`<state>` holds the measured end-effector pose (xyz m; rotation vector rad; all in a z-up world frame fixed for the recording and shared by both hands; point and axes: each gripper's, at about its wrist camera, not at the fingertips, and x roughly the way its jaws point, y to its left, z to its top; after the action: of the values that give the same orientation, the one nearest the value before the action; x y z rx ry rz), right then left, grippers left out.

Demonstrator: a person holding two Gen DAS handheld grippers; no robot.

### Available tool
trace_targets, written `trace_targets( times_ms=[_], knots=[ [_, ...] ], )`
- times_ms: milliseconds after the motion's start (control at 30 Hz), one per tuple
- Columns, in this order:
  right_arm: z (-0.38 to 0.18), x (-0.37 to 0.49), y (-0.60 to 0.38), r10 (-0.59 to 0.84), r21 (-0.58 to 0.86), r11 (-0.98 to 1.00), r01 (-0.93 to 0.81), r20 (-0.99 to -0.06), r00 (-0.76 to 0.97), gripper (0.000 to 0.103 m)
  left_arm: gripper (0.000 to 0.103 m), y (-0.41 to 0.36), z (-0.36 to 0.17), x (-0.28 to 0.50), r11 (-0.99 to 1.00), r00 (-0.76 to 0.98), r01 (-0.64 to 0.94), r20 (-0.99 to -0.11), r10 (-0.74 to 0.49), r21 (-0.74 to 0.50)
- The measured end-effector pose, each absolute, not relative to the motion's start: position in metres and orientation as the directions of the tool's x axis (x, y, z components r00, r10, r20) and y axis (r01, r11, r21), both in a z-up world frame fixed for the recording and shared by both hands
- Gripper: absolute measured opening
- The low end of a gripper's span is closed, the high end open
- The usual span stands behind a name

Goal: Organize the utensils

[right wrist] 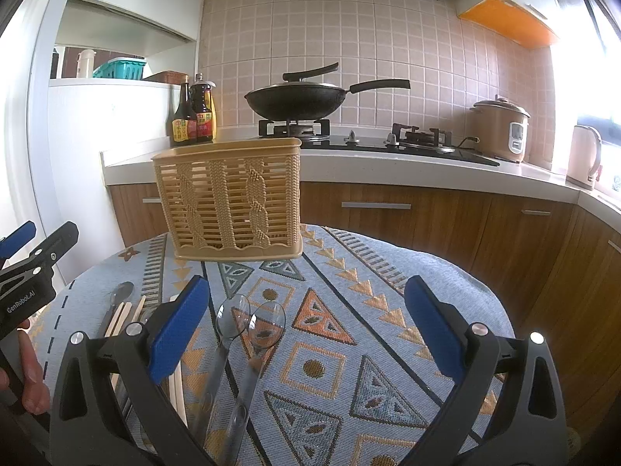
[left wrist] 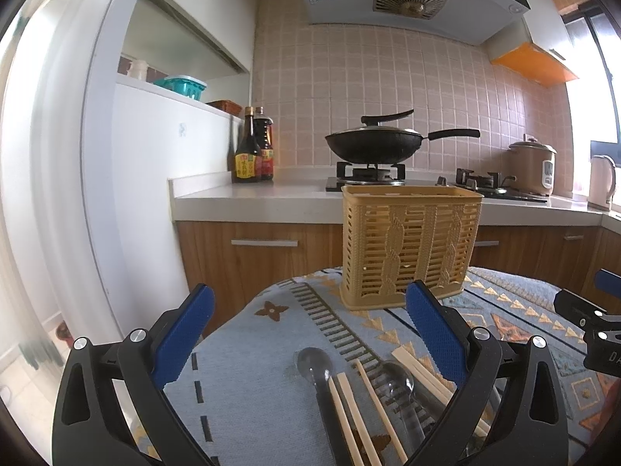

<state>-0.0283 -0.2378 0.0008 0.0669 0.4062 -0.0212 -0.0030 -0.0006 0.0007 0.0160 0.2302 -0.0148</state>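
We hold a two-finger gripper in each hand above a small desk covered by a blue patterned cloth [right wrist: 349,310] with orange and grey triangles. Both sets of jaws stand wide apart and grasp nothing.

The left gripper [left wrist: 310,310] hovers over the left part of the desk. Below it, near the front edge, lie several pale wooden chopsticks [left wrist: 349,419] side by side, mixed with clear plastic spoons; one spoon [left wrist: 314,363] rests with its bowl pointing toward the far edge, and another clear spoon [left wrist: 396,382] lies just beside it, between the chopsticks.

The right gripper [right wrist: 306,305] hovers over the middle of the desk. Under it lie two more clear spoons [right wrist: 248,326], bowls touching or nearly so, handles running toward the front edge.

At the far edge of the desk stands a tan plastic utensil basket [right wrist: 233,198], upright, with slatted walls and a woven braid pattern. We cannot tell what its inside holds. It stands well apart from the spoons and chopsticks.

Behind the desk runs a kitchen counter [right wrist: 388,163] with wooden cabinet fronts. On it sit a black wok [right wrist: 299,101] with a lid on a gas hob, two dark sauce bottles [right wrist: 192,116] at the left end, a rice cooker [right wrist: 500,128], and a pale kettle [right wrist: 584,157] at the right.

In the right wrist view, fingers of a hand [right wrist: 29,372] show at the left edge, holding the left gripper.
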Motion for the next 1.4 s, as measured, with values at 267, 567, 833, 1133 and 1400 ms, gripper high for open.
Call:
trace_targets(
  times_ms=[267,567,833,1133,1400],
  knots=[
    [0.0,-0.028,-0.237,-0.01,0.057,0.998,0.036,-0.397,0.918,0.095,0.096,0.0,0.0,-0.001,1.0,0.972,0.021,-0.235,-0.019,0.006],
    [0.0,-0.028,-0.237,-0.013,0.056,0.998,0.038,-0.396,0.918,0.095,0.096,0.0,-0.002,0.0,1.0,0.97,0.026,-0.243,-0.023,0.007],
    [0.0,-0.028,-0.237,-0.014,0.059,0.997,0.041,-0.398,0.917,0.095,0.096,0.001,-0.002,0.0,1.0,0.97,0.024,-0.241,-0.023,0.003],
    [-0.007,-0.017,-0.247,-0.017,0.108,0.991,0.084,-0.516,0.856,0.095,0.096,0.031,0.004,0.011,0.986,0.941,0.073,-0.317,-0.117,-0.148],
    [-0.002,-0.004,-0.262,0.023,0.151,0.985,0.088,-0.613,0.789,0.096,0.083,0.076,-0.009,0.067,0.964,0.704,0.114,-0.665,-0.249,-0.241]
  ],
)
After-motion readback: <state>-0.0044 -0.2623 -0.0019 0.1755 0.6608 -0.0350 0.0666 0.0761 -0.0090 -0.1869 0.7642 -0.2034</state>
